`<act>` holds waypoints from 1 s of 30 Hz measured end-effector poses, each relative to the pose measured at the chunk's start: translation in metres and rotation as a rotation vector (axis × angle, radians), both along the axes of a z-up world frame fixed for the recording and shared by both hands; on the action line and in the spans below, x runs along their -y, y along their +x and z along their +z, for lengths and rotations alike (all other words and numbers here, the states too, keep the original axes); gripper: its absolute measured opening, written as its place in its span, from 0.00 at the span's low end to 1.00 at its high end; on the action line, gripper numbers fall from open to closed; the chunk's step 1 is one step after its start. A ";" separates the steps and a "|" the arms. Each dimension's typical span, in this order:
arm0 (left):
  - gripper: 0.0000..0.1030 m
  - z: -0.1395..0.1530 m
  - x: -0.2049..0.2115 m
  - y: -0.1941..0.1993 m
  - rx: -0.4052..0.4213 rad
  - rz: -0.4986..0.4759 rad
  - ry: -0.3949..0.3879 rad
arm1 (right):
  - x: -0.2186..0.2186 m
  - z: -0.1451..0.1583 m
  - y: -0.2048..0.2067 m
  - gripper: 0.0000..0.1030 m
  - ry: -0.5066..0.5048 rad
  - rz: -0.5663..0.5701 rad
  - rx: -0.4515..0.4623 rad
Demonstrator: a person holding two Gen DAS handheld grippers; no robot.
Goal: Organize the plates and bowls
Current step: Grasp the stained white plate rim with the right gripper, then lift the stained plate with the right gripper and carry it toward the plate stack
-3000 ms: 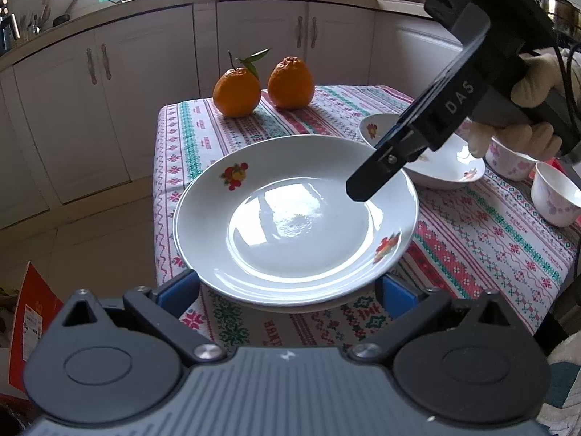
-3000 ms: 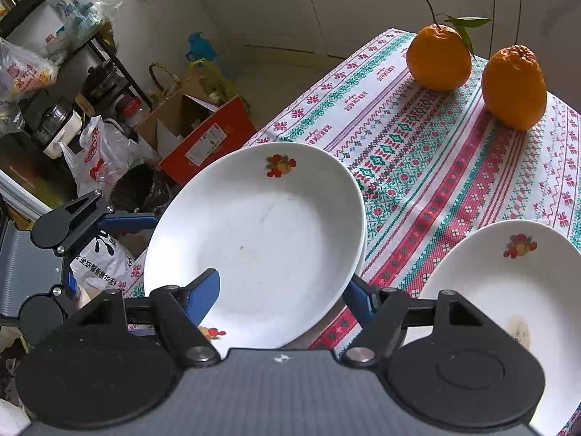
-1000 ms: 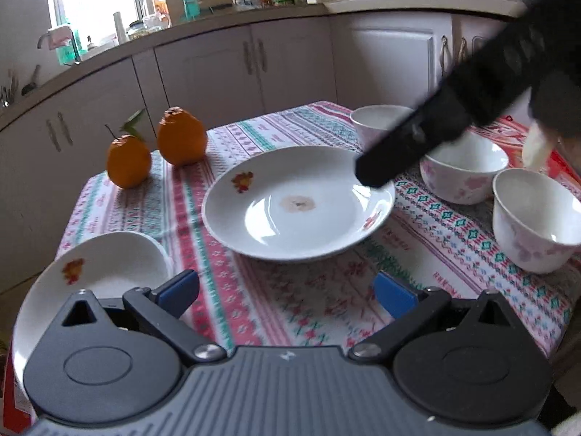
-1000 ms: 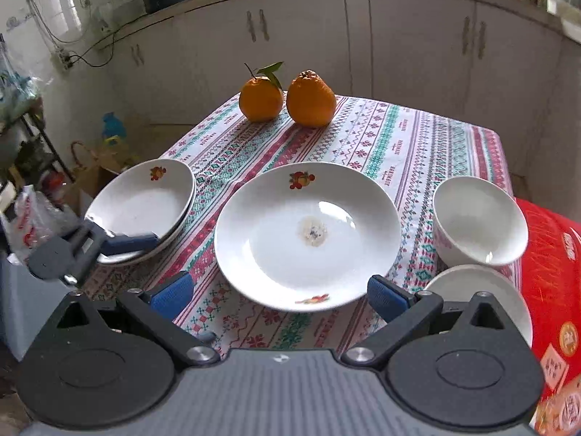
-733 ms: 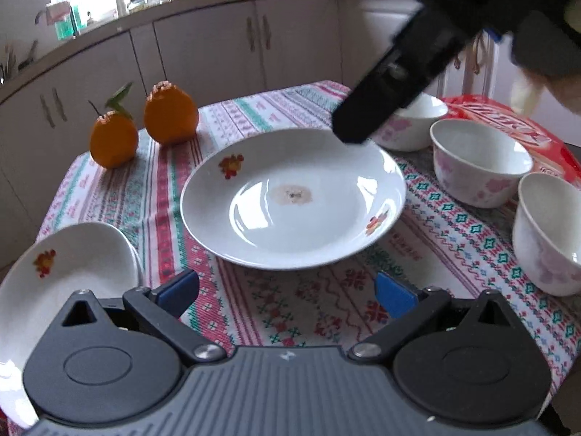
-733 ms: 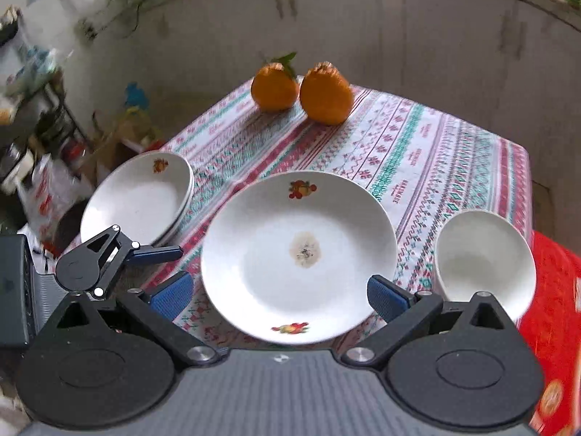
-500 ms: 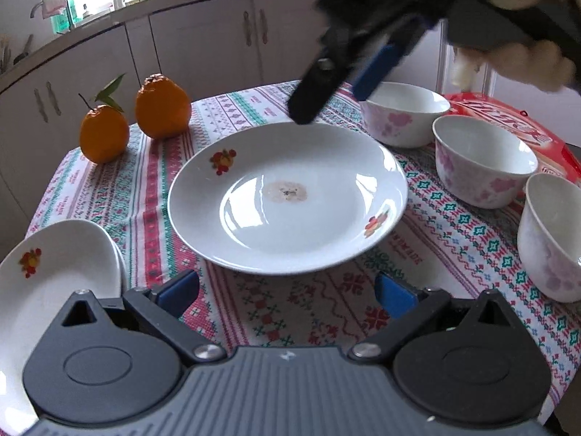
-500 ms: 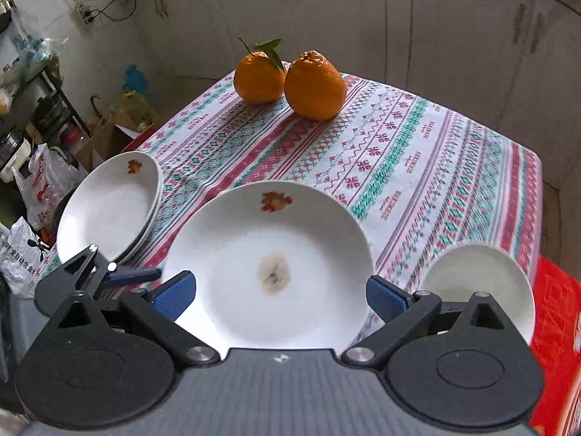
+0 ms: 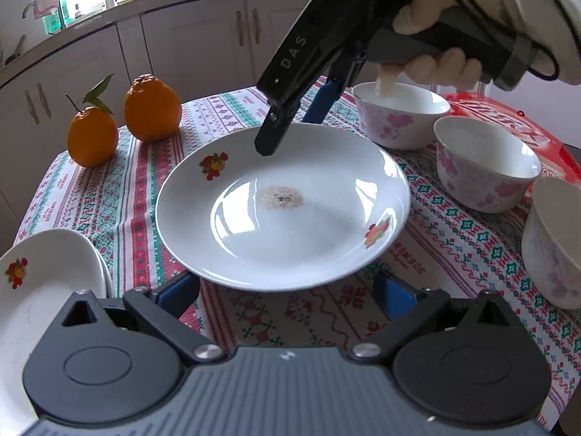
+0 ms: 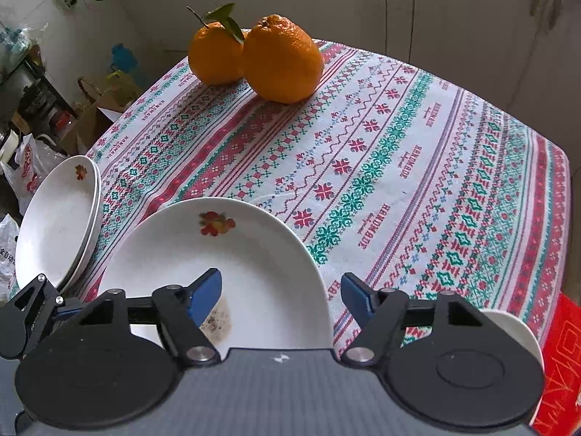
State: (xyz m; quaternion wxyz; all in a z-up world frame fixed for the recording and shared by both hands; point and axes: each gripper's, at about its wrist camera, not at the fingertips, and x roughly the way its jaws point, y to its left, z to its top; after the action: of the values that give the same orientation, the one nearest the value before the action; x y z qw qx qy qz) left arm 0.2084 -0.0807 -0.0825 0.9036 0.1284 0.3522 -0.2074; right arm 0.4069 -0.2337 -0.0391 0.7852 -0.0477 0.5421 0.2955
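A large white plate (image 9: 283,203) with fruit prints and a brown stain lies on the patterned tablecloth; it also shows in the right wrist view (image 10: 250,265). My left gripper (image 9: 287,290) is open at the plate's near rim. My right gripper (image 10: 281,296) is open above the plate's far right rim, one jaw over the plate and one beyond the rim; in the left wrist view its fingers (image 9: 276,134) hang over the far rim. A stack of white plates (image 9: 43,276) sits at the left table edge, also in the right wrist view (image 10: 58,221). Three pink-flowered bowls (image 9: 486,163) stand right.
Two oranges (image 9: 123,123) sit at the far left of the table, also in the right wrist view (image 10: 258,54). A red tray (image 9: 515,123) lies behind the bowls. Kitchen cabinets stand beyond the table. Boxes and bags (image 10: 43,134) crowd the floor at the left.
My right gripper has come down and forward over the large plate's far rim, its jaws a little narrower. My left gripper has moved up to the plate's near rim.
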 end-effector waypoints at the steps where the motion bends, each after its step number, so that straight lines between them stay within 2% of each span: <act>1: 0.98 0.000 0.000 0.000 0.001 -0.001 -0.003 | -0.001 -0.001 0.001 0.72 0.005 0.006 -0.005; 9: 0.98 0.000 -0.002 0.005 0.002 0.009 -0.011 | -0.003 -0.014 0.010 0.62 0.041 0.025 -0.051; 30: 0.98 0.001 -0.004 0.004 0.007 -0.007 -0.009 | 0.004 -0.013 0.004 0.63 0.108 -0.001 -0.071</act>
State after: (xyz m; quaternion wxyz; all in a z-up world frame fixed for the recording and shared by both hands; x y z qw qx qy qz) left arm 0.2121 -0.0766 -0.0810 0.9046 0.1262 0.3477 -0.2120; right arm 0.4107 -0.2379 -0.0522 0.7670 0.0058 0.5530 0.3253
